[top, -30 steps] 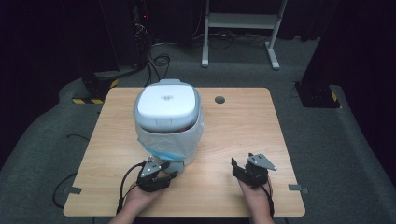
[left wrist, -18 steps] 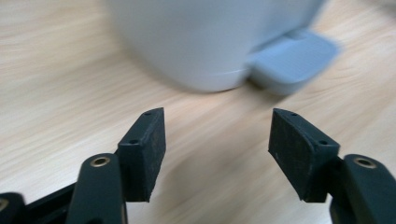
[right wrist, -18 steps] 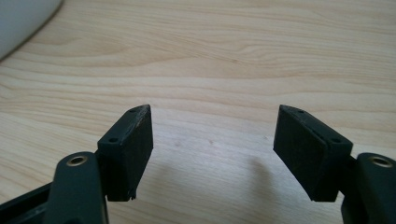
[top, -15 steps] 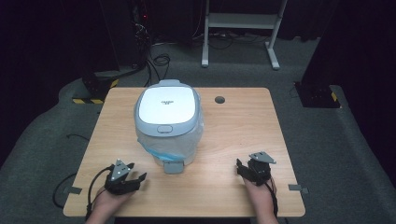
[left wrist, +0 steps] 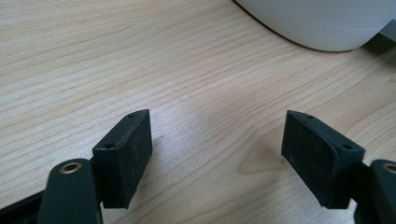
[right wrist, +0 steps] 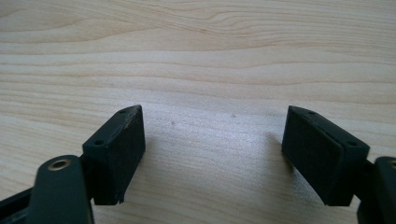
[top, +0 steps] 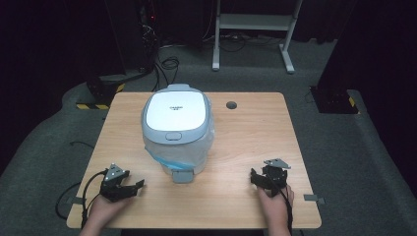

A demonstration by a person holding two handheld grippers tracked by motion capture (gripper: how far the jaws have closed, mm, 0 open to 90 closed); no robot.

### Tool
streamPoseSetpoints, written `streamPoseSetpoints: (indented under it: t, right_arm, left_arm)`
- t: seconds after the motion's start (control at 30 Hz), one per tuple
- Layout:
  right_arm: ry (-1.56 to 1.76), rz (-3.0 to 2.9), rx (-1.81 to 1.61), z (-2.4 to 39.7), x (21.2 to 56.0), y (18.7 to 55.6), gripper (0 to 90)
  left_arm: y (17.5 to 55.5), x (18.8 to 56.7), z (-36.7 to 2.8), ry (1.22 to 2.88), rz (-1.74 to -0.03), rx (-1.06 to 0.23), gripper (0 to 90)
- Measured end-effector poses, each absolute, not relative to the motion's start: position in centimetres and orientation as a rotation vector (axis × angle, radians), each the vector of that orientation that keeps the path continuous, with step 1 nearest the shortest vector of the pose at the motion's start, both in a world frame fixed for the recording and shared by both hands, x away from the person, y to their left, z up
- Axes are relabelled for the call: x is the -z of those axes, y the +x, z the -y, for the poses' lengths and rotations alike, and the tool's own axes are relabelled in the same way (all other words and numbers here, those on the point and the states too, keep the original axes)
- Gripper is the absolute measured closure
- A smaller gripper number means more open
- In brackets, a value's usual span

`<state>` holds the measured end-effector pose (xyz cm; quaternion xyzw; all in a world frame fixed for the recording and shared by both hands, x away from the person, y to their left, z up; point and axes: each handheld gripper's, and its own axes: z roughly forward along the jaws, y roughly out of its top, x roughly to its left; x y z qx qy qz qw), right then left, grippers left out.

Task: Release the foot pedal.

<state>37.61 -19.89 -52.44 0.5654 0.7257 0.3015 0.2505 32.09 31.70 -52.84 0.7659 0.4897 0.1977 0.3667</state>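
The bin [top: 178,129], a white pedal kind with a grey-rimmed lid and a clear bag liner tucked round its body, stands toward the far left of the desk [top: 246,147], its foot pedal [top: 181,175] pointing at the near edge; the lid is down. A second ago the left gripper [top: 133,186] sat right at the pedal, close under the bin's front; it has since drawn away to the near left corner, well apart from the pedal, and now rests low over bare wood; its jaws stand wide apart with nothing between them, as the left gripper view confirms, the bin's white base [left wrist: 322,23] just showing at the top right. The right gripper [top: 255,178] has barely shifted; it sits near the near right corner, jaws likewise spread and empty over plain wood. With the lid shut and both hands back at the near edge, the work on the bin looks finished, or paused between steps.
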Motion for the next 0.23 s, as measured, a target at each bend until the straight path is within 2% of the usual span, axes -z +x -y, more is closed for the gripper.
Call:
streamPoseSetpoints:
  t: [0.23]
  right_arm:
    - [1.546,-1.969,-0.818,19.83,52.44,37.61,20.5]
  left_arm:
    - [32.15,52.83,-31.82,1.971,-1.245,-0.493,24.3]
